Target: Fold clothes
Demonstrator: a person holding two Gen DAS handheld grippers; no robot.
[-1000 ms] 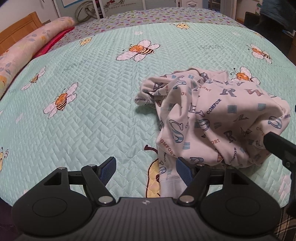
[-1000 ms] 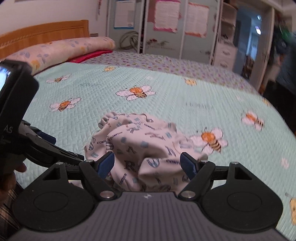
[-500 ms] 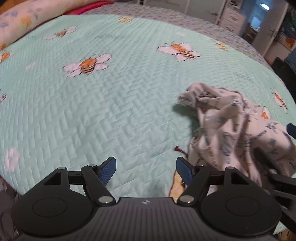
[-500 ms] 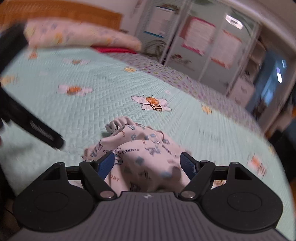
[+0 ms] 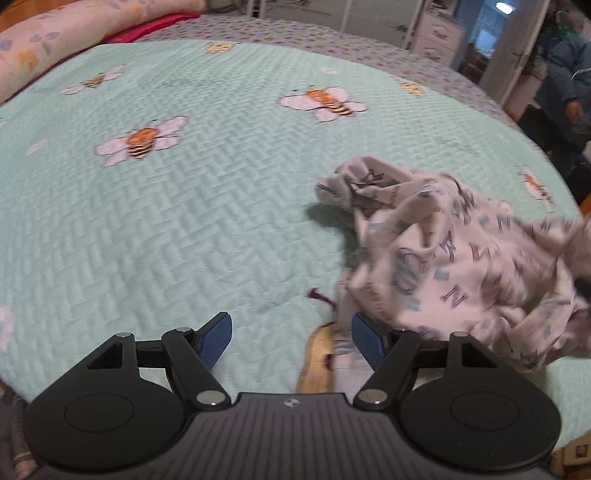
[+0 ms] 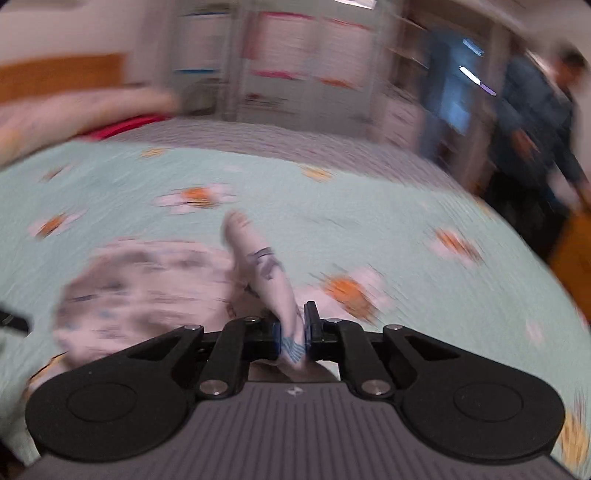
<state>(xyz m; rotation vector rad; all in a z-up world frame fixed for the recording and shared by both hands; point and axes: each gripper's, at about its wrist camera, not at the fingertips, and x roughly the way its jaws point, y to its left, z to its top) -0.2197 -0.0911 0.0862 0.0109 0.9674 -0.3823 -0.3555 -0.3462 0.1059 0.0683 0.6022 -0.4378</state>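
Observation:
A crumpled white garment (image 5: 454,258) printed with blue and dark letters lies bunched on the mint bee-patterned bedspread (image 5: 184,206). My left gripper (image 5: 291,341) stands open just left of the heap, its right pad (image 5: 365,343) at the cloth's near edge and nothing between the fingers. In the blurred right wrist view, my right gripper (image 6: 293,332) has its jaws closing on a raised fold of the garment (image 6: 262,266), and the pads pinch the cloth. The rest of the garment (image 6: 140,284) lies to the left.
A long floral pillow (image 5: 66,40) and a red cloth (image 5: 147,31) lie at the head of the bed. A person in dark clothes (image 6: 532,122) stands by the doorway at the right. White cabinets (image 6: 303,66) line the far wall.
My right gripper went from wide open around the heap to pinched on a fold of it, and its view swung right. The left gripper shifted and rolled, staying open.

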